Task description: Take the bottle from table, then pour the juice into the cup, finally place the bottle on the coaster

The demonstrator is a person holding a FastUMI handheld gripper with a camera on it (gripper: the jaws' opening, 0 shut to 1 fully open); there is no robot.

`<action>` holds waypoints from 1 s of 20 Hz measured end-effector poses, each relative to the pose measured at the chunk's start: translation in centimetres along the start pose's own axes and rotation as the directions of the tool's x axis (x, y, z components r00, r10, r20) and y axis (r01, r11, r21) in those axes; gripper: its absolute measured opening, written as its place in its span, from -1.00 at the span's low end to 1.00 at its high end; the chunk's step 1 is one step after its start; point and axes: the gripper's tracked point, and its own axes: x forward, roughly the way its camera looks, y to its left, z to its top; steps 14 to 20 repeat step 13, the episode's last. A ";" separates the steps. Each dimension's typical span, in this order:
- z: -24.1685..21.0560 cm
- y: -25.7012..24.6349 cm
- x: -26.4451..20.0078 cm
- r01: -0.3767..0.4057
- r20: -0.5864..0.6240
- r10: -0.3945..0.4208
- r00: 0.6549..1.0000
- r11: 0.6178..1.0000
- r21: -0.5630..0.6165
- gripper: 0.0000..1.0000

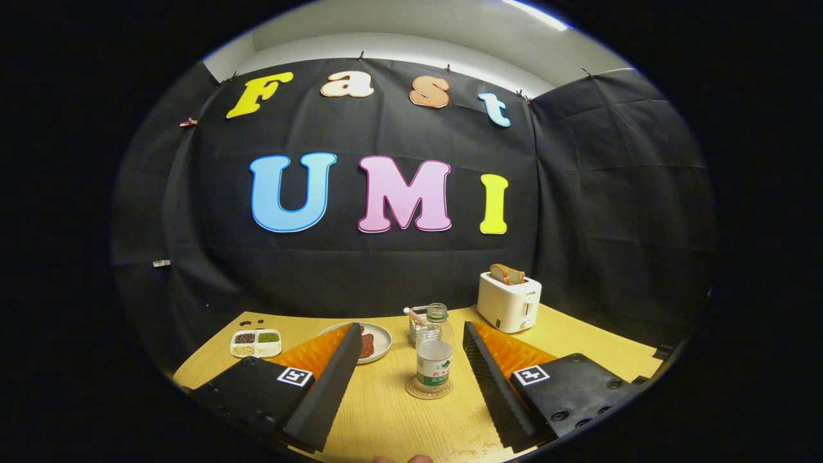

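We see the gripper (411, 360) with its 2 fingers spread wide apart and holding nothing, and the bottle (434, 350) stands upright on the round coaster (415, 389) between them, clear of both fingers, with its cap off as far as we can tell. Just behind the bottle sits a small wire basket (416, 328), while a plate (379, 337) with something dark on it and a small divided dish (256, 343) lie beyond the left finger on the wooden table (386, 418). Beyond the right finger we see a white toaster (508, 302) with a slice of bread (506, 274) sticking up from it.
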 end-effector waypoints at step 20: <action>2.8 -2.1 -4.4 -0.085 0.007 0.085 0.996 0.996 0.016 0.93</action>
